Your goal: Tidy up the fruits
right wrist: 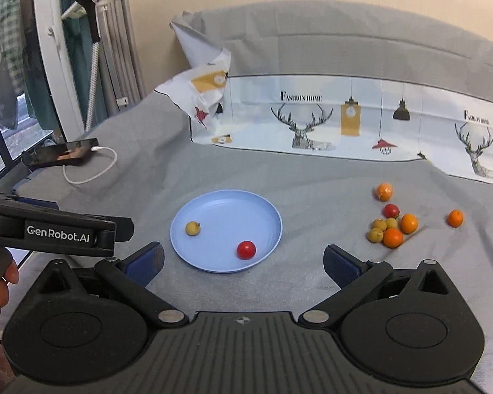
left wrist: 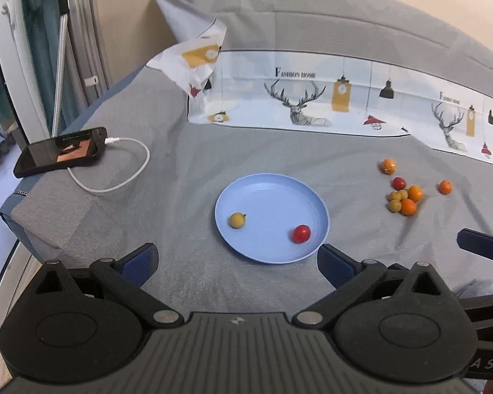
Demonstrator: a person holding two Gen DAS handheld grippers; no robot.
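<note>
Both the left hand-held gripper (left wrist: pixel 238 262) and right hand-held gripper (right wrist: pixel 243 264) gape empty above the blue plate (right wrist: pixel 266 211), which holds a red cherry tomato (right wrist: pixel 246 250) and a yellow fruit (right wrist: pixel 192 228)

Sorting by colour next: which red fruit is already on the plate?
The red fruit near the blue plate's front rim; the other red one lies in the loose pile on the cloth.

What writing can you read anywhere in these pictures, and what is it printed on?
"GenRobot.AI": on the left gripper, as the right wrist view shows it.
"FASHION HOME": on the deer-print cloth, above the deer; repeated farther right, blurred.
"A S": on the right gripper, cut off at the frame edge.
</note>
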